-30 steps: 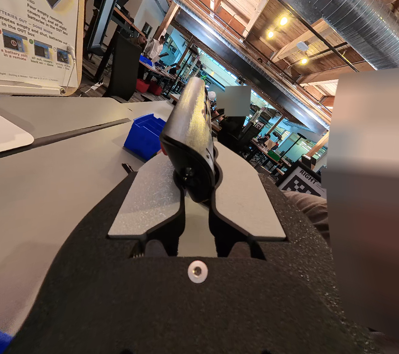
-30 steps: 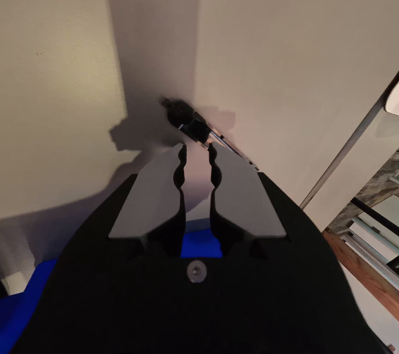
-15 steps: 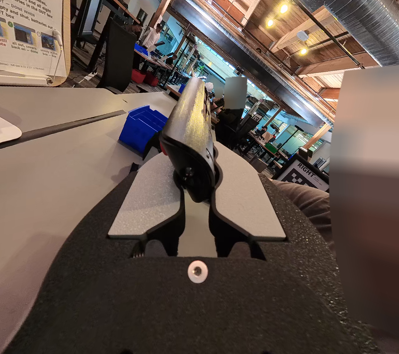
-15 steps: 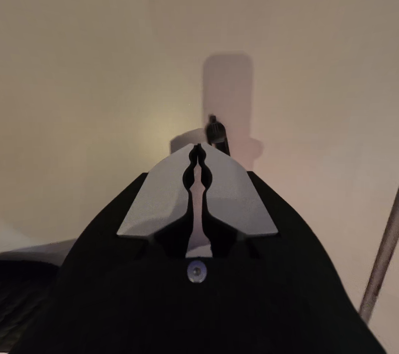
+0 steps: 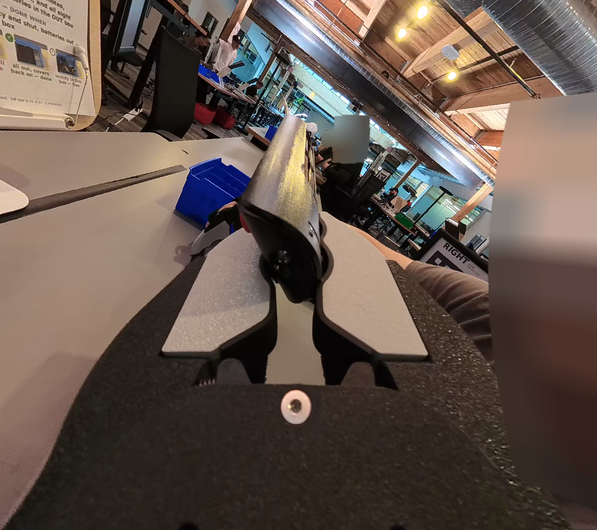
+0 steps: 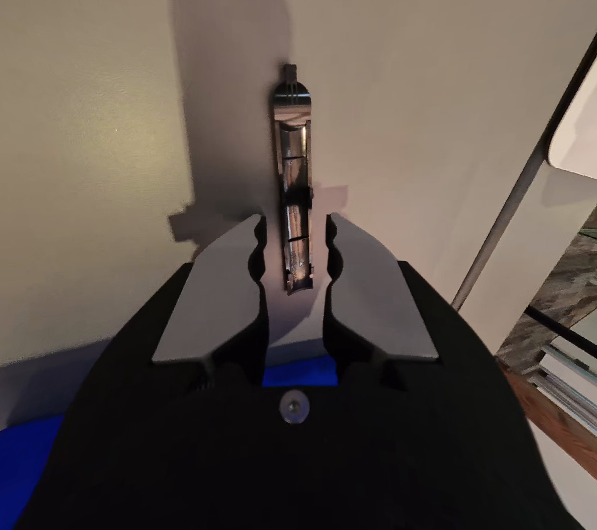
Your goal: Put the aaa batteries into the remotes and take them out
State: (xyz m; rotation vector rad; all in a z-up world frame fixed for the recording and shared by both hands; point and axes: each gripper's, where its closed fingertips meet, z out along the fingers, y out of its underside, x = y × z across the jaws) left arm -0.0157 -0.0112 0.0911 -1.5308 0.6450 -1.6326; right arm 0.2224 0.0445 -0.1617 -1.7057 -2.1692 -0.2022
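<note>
Between the two grey fingers of the left gripper (image 5: 295,256), a black remote (image 5: 284,207) was clamped by its near end, w/ the rest of its body pointing up and away at a tilt. Its smooth back was turned toward the camera's left; the button side could only be glimpsed along the far edge. Behind it, on the grey table (image 5: 80,256), a blue bin (image 5: 210,188) was seen, just beside the remote's left edge. Part of the right gripper (image 5: 210,240) showed low against the table near that bin. A white instruction sheet (image 5: 42,30) stood at the table's far left, and a sleeve (image 5: 452,288) lay at the right, next to a marker card (image 5: 452,259). Beyond the table, a workshop w/ wooden beams and a silver duct (image 5: 533,14) was visible.

In the right wrist view, the right gripper (image 6: 295,223) was held partly open, w/ nothing between its fingers. Straight ahead of it, a narrow black battery cover (image 6: 294,178) lay on the pale table (image 6: 97,94), lengthwise along the gripper's line, its hollow inner side up. Its near end sat in the gap between the fingertips, touching neither. A blue bin (image 6: 297,369) edge showed low, under the gripper. No battery could be made out in either view.
</note>
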